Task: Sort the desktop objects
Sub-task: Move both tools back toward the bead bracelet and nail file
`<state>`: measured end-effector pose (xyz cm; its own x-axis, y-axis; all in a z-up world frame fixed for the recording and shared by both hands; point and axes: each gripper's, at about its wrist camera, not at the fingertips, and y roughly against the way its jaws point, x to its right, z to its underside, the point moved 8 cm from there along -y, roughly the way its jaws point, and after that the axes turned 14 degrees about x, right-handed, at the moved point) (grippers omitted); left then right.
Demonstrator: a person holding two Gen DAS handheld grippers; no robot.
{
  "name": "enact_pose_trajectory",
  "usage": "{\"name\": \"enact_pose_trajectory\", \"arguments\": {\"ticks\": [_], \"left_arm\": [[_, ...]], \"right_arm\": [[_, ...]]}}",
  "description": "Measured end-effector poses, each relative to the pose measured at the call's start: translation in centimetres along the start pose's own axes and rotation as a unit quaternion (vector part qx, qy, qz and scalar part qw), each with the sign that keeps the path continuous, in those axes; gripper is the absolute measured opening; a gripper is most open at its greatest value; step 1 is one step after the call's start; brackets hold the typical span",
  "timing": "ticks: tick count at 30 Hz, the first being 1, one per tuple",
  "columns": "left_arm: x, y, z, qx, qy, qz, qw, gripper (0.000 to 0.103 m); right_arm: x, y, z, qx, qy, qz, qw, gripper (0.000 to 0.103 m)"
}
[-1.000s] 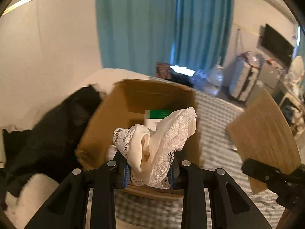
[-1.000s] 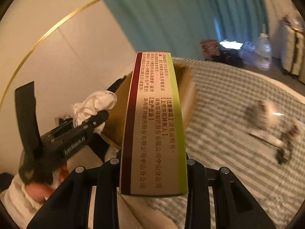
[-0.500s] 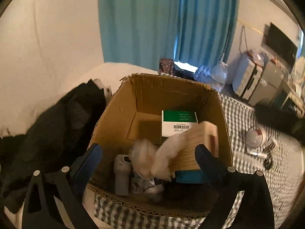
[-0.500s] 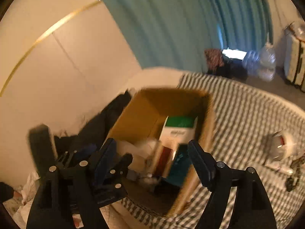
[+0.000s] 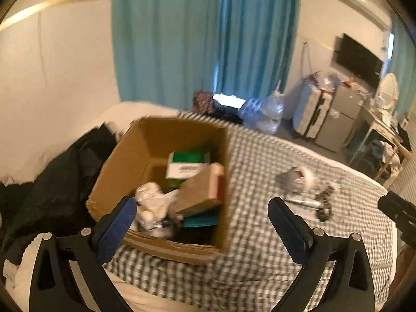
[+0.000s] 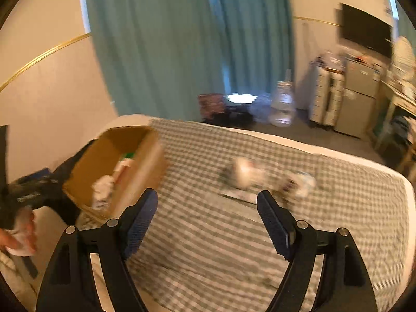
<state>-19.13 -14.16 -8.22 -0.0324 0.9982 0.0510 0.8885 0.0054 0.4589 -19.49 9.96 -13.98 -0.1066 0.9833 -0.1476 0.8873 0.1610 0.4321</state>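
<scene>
An open cardboard box (image 5: 124, 161) stands on the checked bed cover. It holds a white lace cloth (image 5: 150, 202), a tan carton with a red side (image 5: 202, 189), a green and white box (image 5: 186, 165) and a teal item (image 5: 200, 221). My left gripper (image 5: 200, 223) is open and empty, just above the box's near edge. My right gripper (image 6: 206, 221) is open and empty over the cover, right of the box (image 6: 145, 166). Blurred small objects (image 5: 304, 189) lie on the cover to the right; they also show in the right wrist view (image 6: 260, 176).
Dark clothing (image 5: 57, 182) is heaped left of the box against the wall. Teal curtains (image 5: 202, 39), water bottles (image 5: 270, 111), a suitcase and cabinets (image 5: 335, 114) stand beyond the bed. The checked cover (image 6: 221, 260) stretches in front of the right gripper.
Both grippers opened: the lace cloth and the tan carton dropped into the box. Both grippers then swung right, the right one away from the box toward the small objects.
</scene>
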Motion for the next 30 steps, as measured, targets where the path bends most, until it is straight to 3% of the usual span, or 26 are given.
{"name": "enact_pose_trajectory", "arguments": {"ticks": [7, 12, 19, 25, 28, 30], "left_arm": [[9.6, 2.7, 3.1, 0.005, 0.005, 0.049, 0.9988, 0.103], [15.8, 1.7, 7.6, -0.016, -0.010, 0.059, 0.9981, 0.103], [20.6, -2.2, 12.2, -0.056, -0.047, 0.069, 0.9949, 0.103], [20.7, -8.5, 14.7, -0.084, -0.058, 0.067, 0.9925, 0.103], [20.4, -12.4, 15.5, -0.103, -0.051, 0.059, 0.9916, 0.103], [20.0, -14.8, 16.0, -0.111, -0.051, 0.059, 0.9908, 0.103]], "right_arm": [[8.7, 6.3, 1.9, 0.025, -0.058, 0.066, 0.996, 0.086], [12.0, 7.1, 5.8, 0.008, -0.087, 0.087, 0.992, 0.086], [13.7, 3.5, 9.2, -0.014, -0.101, 0.096, 0.990, 0.086], [13.8, -0.9, 10.4, -0.034, -0.089, 0.068, 0.993, 0.082], [14.0, -4.3, 11.1, -0.051, -0.095, 0.052, 0.993, 0.071], [14.7, -7.4, 11.5, -0.063, -0.107, 0.048, 0.991, 0.058]]}}
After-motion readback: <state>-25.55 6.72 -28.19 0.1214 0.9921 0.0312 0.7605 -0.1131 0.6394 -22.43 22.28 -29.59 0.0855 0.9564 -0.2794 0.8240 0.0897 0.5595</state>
